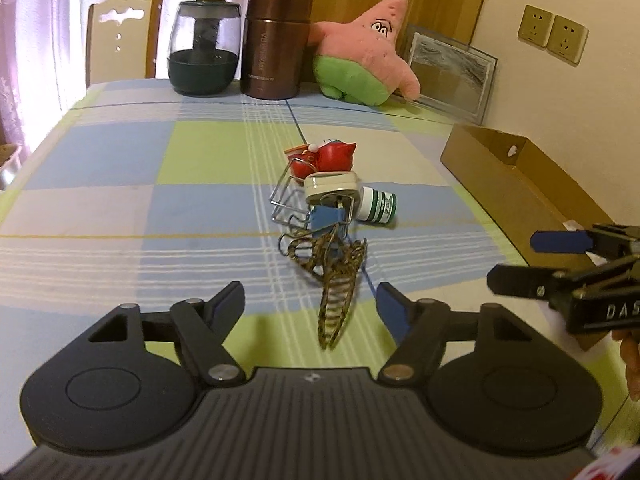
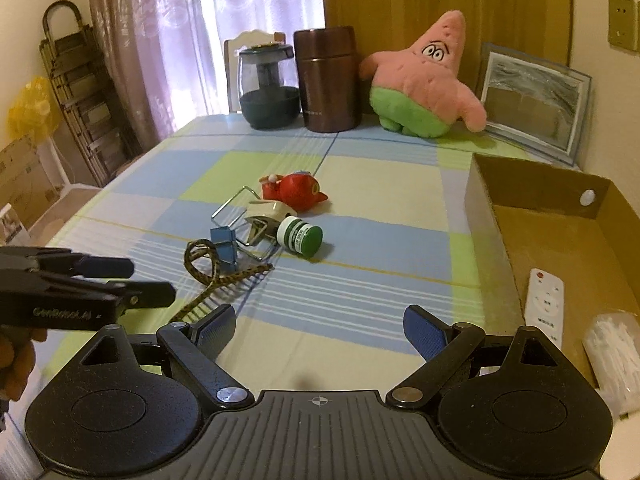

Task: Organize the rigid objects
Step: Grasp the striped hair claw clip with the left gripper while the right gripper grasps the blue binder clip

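A pile of small items lies mid-table: a leopard-print hair claw [image 1: 336,292] [image 2: 224,280], a blue binder clip [image 1: 324,218] [image 2: 224,242], a cream clip [image 1: 330,186] [image 2: 266,210], a green-capped white bottle [image 1: 378,206] [image 2: 302,236] on its side, and a red toy figure [image 1: 326,156] [image 2: 296,188]. My left gripper [image 1: 310,308] is open, with the hair claw between its fingers, above the cloth. My right gripper [image 2: 318,326] is open and empty, nearer than the pile. Each gripper shows in the other's view [image 1: 520,260] [image 2: 140,280].
An open cardboard box [image 1: 516,176] [image 2: 560,224] stands at the right, holding a white remote [image 2: 544,308] and a plastic bag [image 2: 612,356]. At the back stand a glass jar [image 1: 204,48], a brown canister [image 1: 276,40], a pink plush star [image 1: 364,52] and a picture frame [image 1: 452,68].
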`<state>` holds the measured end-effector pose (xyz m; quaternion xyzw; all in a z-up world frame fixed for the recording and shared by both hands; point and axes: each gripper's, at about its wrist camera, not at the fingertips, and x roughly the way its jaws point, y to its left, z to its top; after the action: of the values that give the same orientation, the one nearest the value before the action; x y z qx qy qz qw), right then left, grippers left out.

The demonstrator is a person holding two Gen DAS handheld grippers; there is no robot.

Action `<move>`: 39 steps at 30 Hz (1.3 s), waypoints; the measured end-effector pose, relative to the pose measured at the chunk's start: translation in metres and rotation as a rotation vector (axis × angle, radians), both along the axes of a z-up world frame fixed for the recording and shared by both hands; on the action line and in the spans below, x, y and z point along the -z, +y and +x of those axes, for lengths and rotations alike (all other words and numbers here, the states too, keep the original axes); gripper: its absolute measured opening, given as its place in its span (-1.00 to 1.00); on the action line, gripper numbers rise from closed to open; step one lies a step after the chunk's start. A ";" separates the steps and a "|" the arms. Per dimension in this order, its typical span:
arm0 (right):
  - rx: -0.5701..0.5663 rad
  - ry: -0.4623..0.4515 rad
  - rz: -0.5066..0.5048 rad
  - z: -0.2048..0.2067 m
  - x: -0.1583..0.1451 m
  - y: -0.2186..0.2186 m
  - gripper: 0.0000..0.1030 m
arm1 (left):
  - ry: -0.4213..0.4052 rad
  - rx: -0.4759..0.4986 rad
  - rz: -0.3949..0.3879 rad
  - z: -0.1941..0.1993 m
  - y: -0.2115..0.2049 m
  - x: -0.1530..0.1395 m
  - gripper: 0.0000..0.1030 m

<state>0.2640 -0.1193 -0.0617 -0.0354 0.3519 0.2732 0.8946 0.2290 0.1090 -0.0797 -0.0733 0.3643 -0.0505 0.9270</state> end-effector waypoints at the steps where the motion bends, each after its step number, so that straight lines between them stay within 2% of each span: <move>1: -0.004 0.004 0.000 0.002 0.001 0.000 0.72 | 0.003 0.002 -0.008 0.004 0.001 0.002 0.24; 6: -0.012 0.016 -0.010 0.014 0.008 0.005 0.72 | 0.014 -0.009 -0.063 0.021 0.006 0.011 0.07; 8: -0.012 0.021 -0.012 0.017 0.010 0.007 0.72 | 0.015 -0.009 -0.082 0.026 0.007 0.013 -0.07; 11: -0.012 0.026 -0.024 0.020 0.014 0.009 0.72 | 0.016 -0.013 -0.109 0.034 0.006 0.015 -0.17; 21: 0.011 0.047 -0.034 0.025 0.017 0.007 0.72 | 0.056 -0.030 -0.195 0.046 0.009 0.024 -0.33; 24: 0.020 0.053 -0.030 0.026 0.018 0.006 0.72 | 0.066 -0.029 -0.217 0.045 0.010 0.024 -0.51; 29: 0.028 0.055 -0.025 0.025 0.018 0.005 0.72 | 0.068 -0.024 -0.176 0.034 0.006 0.017 -0.63; 39: -0.007 0.045 0.014 0.017 0.014 0.015 0.72 | 0.031 -0.003 -0.027 -0.013 0.020 -0.007 -0.64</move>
<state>0.2809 -0.1048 -0.0759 -0.0242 0.3700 0.2796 0.8856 0.2157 0.1293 -0.0732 -0.0874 0.3779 -0.0529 0.9202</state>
